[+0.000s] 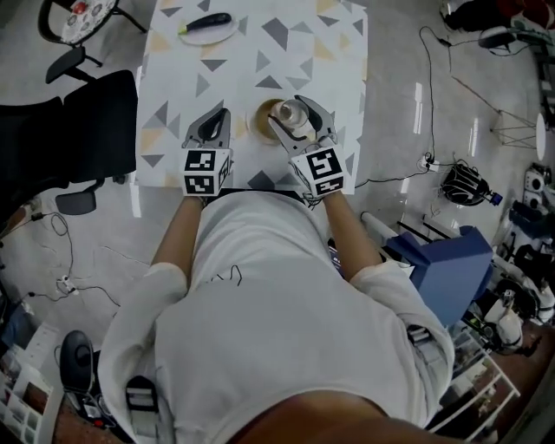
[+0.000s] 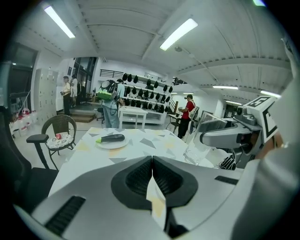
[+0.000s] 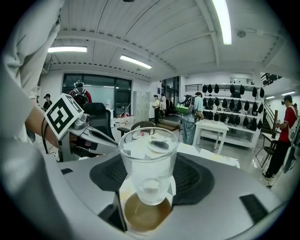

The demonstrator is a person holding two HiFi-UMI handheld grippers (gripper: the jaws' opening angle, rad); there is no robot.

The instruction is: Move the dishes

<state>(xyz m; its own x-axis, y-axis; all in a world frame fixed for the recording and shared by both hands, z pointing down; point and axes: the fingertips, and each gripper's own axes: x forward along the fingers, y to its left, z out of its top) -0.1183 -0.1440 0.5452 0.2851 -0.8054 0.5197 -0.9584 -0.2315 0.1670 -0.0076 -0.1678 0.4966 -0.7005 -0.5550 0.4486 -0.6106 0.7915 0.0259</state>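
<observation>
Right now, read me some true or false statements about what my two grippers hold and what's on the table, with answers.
1. The right gripper has its jaws closed on a clear drinking glass. True.
2. The left gripper grips a spoon. False: its jaws are shut together with nothing between them.
3. A dark aubergine with a green tip lies on a white plate at the far end of the patterned table. True.
4. The glass is full of orange juice. False: it looks empty.
5. A round brown saucer lies below the glass. True.
</observation>
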